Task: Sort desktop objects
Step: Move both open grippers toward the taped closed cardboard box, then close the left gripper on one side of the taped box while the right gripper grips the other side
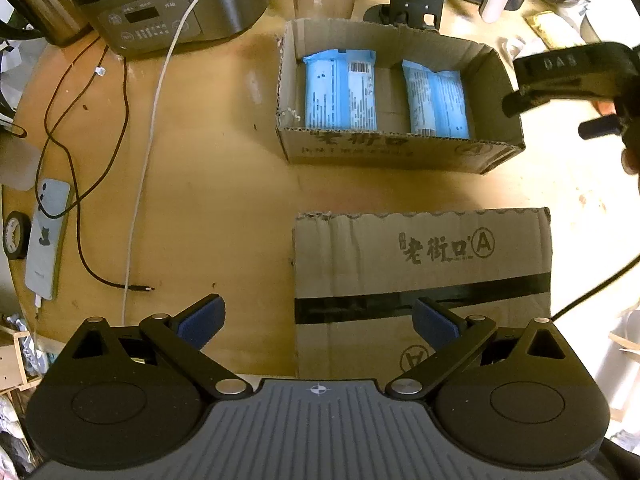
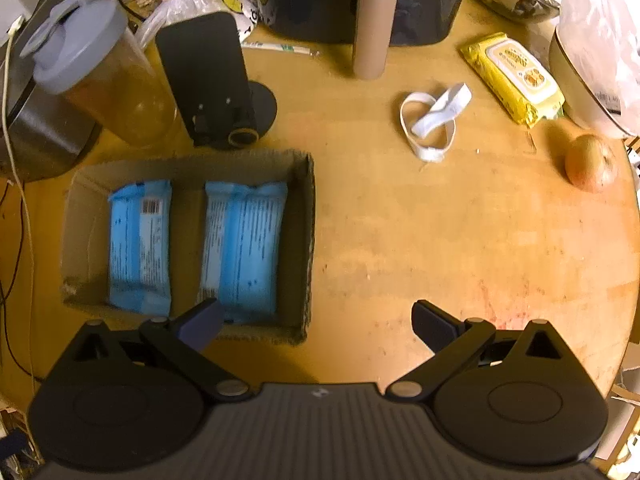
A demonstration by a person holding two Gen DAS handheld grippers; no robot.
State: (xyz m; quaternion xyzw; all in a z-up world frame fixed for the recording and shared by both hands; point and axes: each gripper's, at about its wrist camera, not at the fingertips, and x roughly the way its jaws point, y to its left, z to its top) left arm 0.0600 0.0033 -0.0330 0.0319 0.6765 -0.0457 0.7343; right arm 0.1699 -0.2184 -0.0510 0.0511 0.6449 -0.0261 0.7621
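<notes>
Your right gripper (image 2: pixel 316 322) hangs wide open and empty over the wooden surface (image 2: pixel 440 240), its left finger overlapping the near right corner of the open cardboard box (image 2: pixel 306 240). That box already holds two blue packets (image 2: pixel 140 240), lying side by side with their long axes running away from you, so the sorting looks partly done.

What is left loose lies ahead and to the right of this gripper. The yellow wipes pack (image 2: pixel 514 76) sits far forward and right, its long axis slanting from upper left to lower right. The white strap (image 2: pixel 430 118) is coiled forward and slightly right, nearer than the pack. A round fruit, possibly an apple (image 2: pixel 592 162), rests far right near the surface's edge. All three are well apart from the box and from each other.

Your left gripper (image 1: pixel 318 320) is also wide open and holding nothing. It hovers at the left edge of a closed, taped cardboard box (image 1: pixel 420 256), with the open box (image 1: pixel 400 148) beyond that, ahead and slightly right. To its left are only cables (image 1: pixel 80 184) and a phone (image 1: pixel 46 236); the loose items are out of its view.

So the right gripper is the nearer one for any of the three. My guess is the strap comes first: reach forward and a little right, then carry it back left into the box. For the wipes pack, you would need to turn the gripper so it closes across the short side.
</notes>
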